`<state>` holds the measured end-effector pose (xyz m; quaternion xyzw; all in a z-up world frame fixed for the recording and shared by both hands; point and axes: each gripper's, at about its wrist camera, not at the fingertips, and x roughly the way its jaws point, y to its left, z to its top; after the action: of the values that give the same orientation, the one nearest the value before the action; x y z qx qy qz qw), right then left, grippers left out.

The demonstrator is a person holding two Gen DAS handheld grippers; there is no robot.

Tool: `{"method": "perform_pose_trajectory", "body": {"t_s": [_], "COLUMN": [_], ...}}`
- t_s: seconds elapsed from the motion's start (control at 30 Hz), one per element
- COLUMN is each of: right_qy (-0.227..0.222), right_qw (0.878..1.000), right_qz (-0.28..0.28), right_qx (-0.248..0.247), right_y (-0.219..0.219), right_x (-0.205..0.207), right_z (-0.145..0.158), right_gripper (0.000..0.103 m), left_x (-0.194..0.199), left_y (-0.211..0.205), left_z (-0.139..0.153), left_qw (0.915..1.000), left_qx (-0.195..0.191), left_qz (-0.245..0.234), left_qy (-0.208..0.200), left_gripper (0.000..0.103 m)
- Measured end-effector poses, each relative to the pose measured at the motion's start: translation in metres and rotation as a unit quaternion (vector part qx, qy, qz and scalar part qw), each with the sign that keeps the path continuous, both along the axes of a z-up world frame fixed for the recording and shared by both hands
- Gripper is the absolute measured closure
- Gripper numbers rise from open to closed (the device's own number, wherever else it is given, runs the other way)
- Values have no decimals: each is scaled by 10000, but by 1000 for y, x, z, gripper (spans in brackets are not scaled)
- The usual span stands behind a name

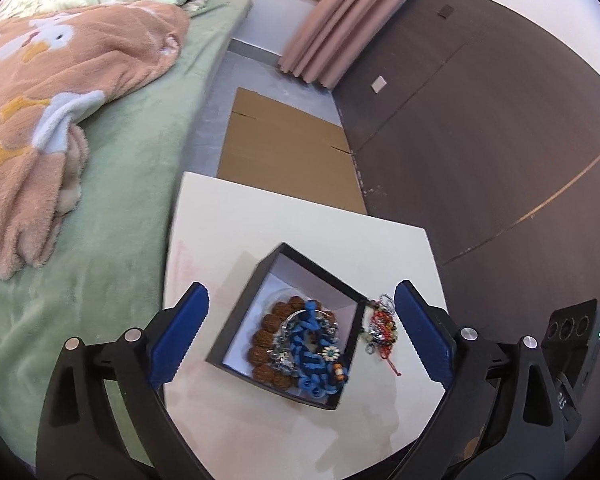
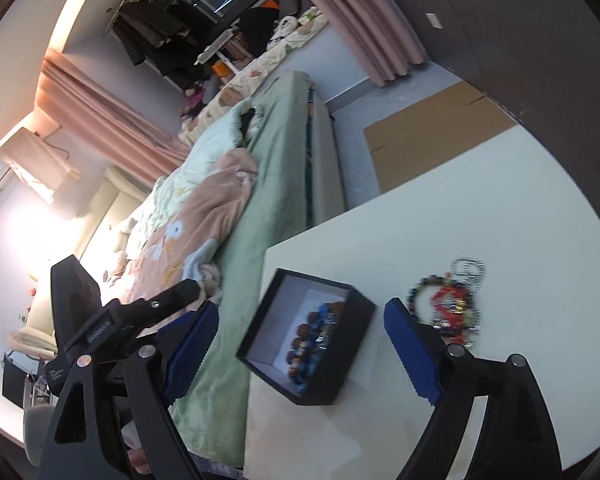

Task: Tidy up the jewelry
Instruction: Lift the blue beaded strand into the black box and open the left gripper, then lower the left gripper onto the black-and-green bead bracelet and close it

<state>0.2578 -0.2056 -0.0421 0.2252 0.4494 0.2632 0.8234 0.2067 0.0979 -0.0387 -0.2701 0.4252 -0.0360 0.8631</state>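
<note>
A black open box (image 1: 236,334) with a white lining stands on the white table (image 1: 236,220). It holds a brown bead bracelet (image 1: 266,322), a blue braided piece (image 1: 312,354) and small metal pieces. A pile of red and silver jewelry (image 1: 380,326) lies on the table just right of the box. My left gripper (image 1: 300,334) is open and empty above the box. In the right wrist view the box (image 2: 340,354) sits between the open fingers of my right gripper (image 2: 300,346), which is empty. The red jewelry pile (image 2: 452,300) lies beyond its right finger.
A bed with a green sheet (image 1: 112,184) and a pink blanket (image 1: 60,92) runs along the table's left side. Flat cardboard (image 1: 284,148) lies on the floor beyond the table. A dark wall (image 1: 480,120) and pink curtain (image 1: 332,20) stand to the right.
</note>
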Motion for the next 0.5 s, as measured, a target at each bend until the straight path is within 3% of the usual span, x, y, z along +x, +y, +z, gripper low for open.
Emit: {"method": "perform_pose_trajectory", "body": {"t_s": [0.13,0.27,0.5], "right_qy": [-4,64,437], "right_qw": [9998,9992,9964], "right_qz": [-141,-322,-664], "right_qx": [-115,-214,-284], "right_y": [-20,-42,-80], "right_x": [0,-2,0], "right_z": [2,1,-8], "right_gripper": [19,11,11], "left_x": [4,9,17], "left_y": [-18,-38,-79], "left_z": [1,1,-1], "left_qw": [9998,9991,9963], "left_qx": [7,79,237], "left_qz": [-213,-419,-829], "left_qy": [-38,-45,-30], "left_gripper": [9,9,10]}}
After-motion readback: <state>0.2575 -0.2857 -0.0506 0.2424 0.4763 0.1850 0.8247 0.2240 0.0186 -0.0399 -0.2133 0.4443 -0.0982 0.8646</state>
